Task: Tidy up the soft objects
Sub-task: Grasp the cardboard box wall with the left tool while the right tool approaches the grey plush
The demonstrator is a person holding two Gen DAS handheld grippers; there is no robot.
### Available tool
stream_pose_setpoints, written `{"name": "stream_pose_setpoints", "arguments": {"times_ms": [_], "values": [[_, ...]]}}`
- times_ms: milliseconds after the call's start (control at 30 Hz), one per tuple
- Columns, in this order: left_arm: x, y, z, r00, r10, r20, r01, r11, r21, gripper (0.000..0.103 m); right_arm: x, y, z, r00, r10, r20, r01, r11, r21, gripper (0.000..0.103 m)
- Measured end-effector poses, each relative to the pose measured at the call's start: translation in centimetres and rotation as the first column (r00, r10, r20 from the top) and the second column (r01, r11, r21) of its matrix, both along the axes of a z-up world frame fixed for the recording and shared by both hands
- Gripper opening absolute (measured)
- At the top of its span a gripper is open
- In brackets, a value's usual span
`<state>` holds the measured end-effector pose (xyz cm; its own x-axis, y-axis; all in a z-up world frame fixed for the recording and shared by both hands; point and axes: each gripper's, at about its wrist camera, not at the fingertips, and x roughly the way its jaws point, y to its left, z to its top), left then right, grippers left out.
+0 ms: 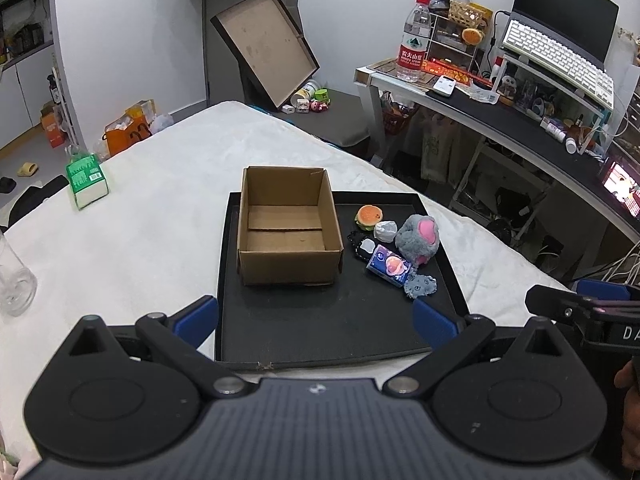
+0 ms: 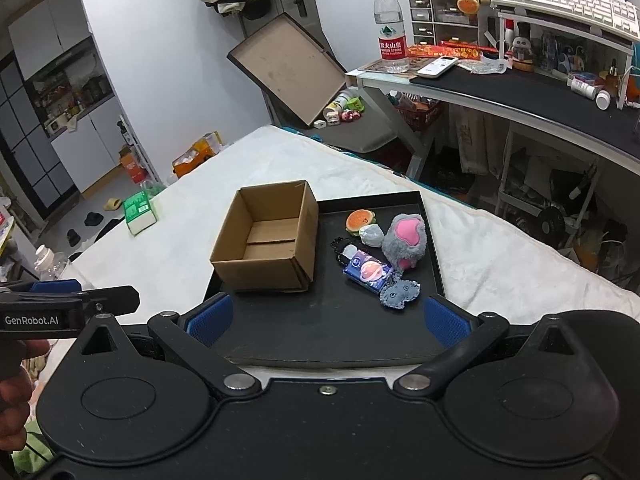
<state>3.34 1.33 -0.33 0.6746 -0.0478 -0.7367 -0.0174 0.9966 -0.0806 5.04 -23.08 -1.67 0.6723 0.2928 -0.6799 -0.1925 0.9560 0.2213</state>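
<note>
An open, empty cardboard box point(image 1: 288, 226) point(image 2: 266, 236) stands on the left part of a black tray point(image 1: 320, 328) point(image 2: 332, 336). To its right lie a burger toy point(image 1: 369, 216) point(image 2: 360, 220), a grey wrapped lump point(image 1: 385, 231) point(image 2: 371, 235), a grey-and-pink plush point(image 1: 419, 238) point(image 2: 404, 242), a blue packet point(image 1: 389, 265) point(image 2: 368, 271), a black item point(image 1: 360, 245) point(image 2: 343, 249) and a small grey felt piece point(image 1: 420, 285) point(image 2: 400, 294). My left gripper point(image 1: 316, 320) and right gripper point(image 2: 328, 318) are open and empty, above the tray's near edge.
The tray lies on a white-covered table point(image 1: 140, 220). A green tissue pack point(image 1: 86, 180) point(image 2: 138, 212) and a clear bottle point(image 1: 14, 280) stand at the left. A cluttered desk point(image 1: 520, 120) point(image 2: 520, 84) is at the right. The other gripper shows at each view's side point(image 1: 580, 312) point(image 2: 68, 308).
</note>
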Motion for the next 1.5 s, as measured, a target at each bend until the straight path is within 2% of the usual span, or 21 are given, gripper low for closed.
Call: {"name": "stream_pose_setpoints", "arguments": {"times_ms": [567,767,1133,1400,1500], "values": [[4.9,2.1,-3.0,0.997,0.049,-0.06,-0.051,0.998,-0.026,0.102,4.5,0.3,-3.0,0.996,-0.007,-0.085,0.008,1.0,0.007,0.103],[6.8,2.8,-4.5,0.994,0.072,-0.081,-0.075,0.996,-0.038,0.102,6.0,0.6,-4.1,0.997,-0.007,-0.082,0.01,1.0,0.027,0.103],[10.3,4.1,-6.1,0.988,0.117,-0.101,-0.121,0.992,-0.042,0.1,10.5,-1.2,-6.5,0.988,-0.074,-0.138,0.092,0.987,0.134,0.103],[12.9,4.8,-8.0,0.978,0.164,-0.126,-0.172,0.984,-0.053,0.099,14.1,-1.3,-7.8,0.982,-0.104,-0.156,0.122,0.986,0.11,0.103],[13.8,5.2,-8.7,0.975,0.18,-0.129,-0.189,0.98,-0.063,0.095,15.6,-1.4,-8.4,0.978,-0.123,-0.167,0.142,0.984,0.111,0.103]]}}
